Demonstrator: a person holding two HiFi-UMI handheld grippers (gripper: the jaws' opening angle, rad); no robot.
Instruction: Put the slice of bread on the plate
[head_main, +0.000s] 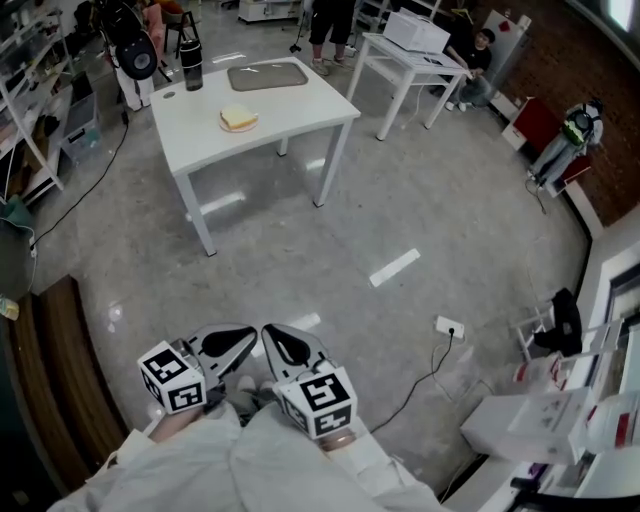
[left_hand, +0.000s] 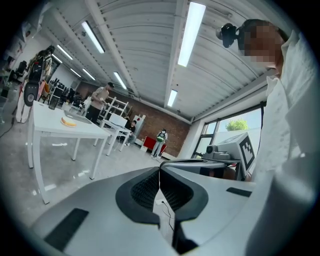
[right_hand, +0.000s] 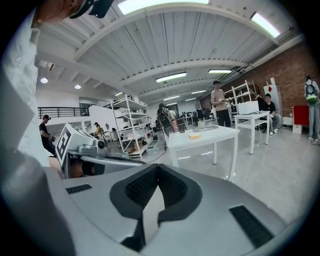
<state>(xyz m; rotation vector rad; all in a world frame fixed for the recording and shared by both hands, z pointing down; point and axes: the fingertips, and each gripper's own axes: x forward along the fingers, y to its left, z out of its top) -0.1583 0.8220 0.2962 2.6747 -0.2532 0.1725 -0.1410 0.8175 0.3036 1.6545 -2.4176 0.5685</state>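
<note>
Near the worktop's (head_main: 295, 105) middle lies the bread (head_main: 238, 117) (soft, light, crushable), likely best pinched gently at its crust; left gripper (head_main: 232, 345) and right gripper (head_main: 285, 345) are closed, empty.

White table (head_main: 290, 120) holds bread slice (head_main: 238, 117), seemingly plated, 1 tray (head_main: 267, 75), 1 bottle (head_main: 191, 65).

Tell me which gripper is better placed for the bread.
Left gripper, marginally: it and the right gripper are shut, side by side, far from the table; the bread lies toward its side.
</note>
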